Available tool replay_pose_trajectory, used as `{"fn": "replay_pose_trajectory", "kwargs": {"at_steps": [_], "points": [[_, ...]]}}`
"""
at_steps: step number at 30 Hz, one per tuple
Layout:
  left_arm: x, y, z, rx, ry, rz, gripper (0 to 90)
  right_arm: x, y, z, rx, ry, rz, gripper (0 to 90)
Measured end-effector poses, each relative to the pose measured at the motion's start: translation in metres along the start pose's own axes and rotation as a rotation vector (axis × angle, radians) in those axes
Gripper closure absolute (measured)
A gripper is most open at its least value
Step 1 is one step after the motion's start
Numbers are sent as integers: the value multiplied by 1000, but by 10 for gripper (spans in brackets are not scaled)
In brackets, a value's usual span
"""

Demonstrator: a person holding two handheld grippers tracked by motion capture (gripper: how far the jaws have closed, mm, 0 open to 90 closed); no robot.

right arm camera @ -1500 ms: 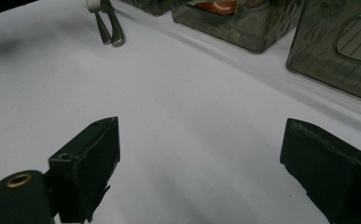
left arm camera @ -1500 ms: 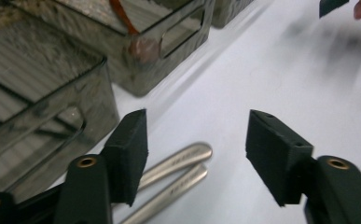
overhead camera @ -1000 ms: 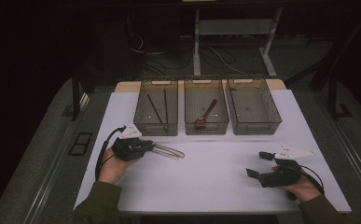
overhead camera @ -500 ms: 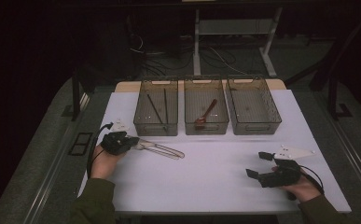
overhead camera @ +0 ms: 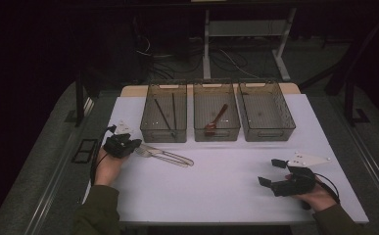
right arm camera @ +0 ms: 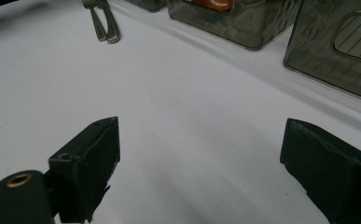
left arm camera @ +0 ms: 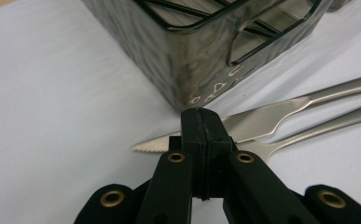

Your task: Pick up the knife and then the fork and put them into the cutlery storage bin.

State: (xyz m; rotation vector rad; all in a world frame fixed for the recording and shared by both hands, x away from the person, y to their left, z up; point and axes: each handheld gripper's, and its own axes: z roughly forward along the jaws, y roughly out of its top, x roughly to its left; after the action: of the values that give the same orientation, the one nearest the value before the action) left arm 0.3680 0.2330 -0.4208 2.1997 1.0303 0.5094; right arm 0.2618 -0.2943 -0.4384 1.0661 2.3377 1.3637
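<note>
Left hand-held gripper point(left arm camera: 200, 122), jaws pressed together, above serrated steel knife point(left arm camera: 262, 122).

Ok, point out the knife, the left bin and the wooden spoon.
knife point(left arm camera: 262, 119), left gripper view, on the blade.
left bin point(overhead camera: 163, 133), high view, on its front wall.
wooden spoon point(overhead camera: 218, 117), high view, on the handle.

Spread jaws, cutlery handles point(right arm camera: 102, 23), perhaps bins point(right arm camera: 336, 51)

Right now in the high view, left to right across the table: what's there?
Left claw → knife and fork → left bin → middle bin → right bin → right claw.
</note>
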Motion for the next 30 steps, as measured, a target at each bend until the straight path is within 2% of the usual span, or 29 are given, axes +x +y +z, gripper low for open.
{"fn": "replay_pose_trajectory", "kwargs": {"at_steps": [4, 11, 13, 18, 21, 30], "points": [[-1, 3, 6, 21, 11, 23, 891, 0, 0, 0, -1, -1, 2, 122], [-2, 3, 14, 56, 20, 40, 891, 0, 0, 0, -2, 0, 2, 122], [-3, 3, 17, 81, 27, 53, 891, 0, 0, 0, -1, 0, 0, 122], [-8, 5, 21, 109, 43, 87, 892, 0, 0, 0, -1, -1, 1, 122], [-8, 4, 19, 126, 50, 83, 892, -1, 0, 0, -3, -1, 2, 122], [-7, -2, 9, 161, 11, 55, 892, -1, 0, -1, -6, -1, -1, 122]]}}
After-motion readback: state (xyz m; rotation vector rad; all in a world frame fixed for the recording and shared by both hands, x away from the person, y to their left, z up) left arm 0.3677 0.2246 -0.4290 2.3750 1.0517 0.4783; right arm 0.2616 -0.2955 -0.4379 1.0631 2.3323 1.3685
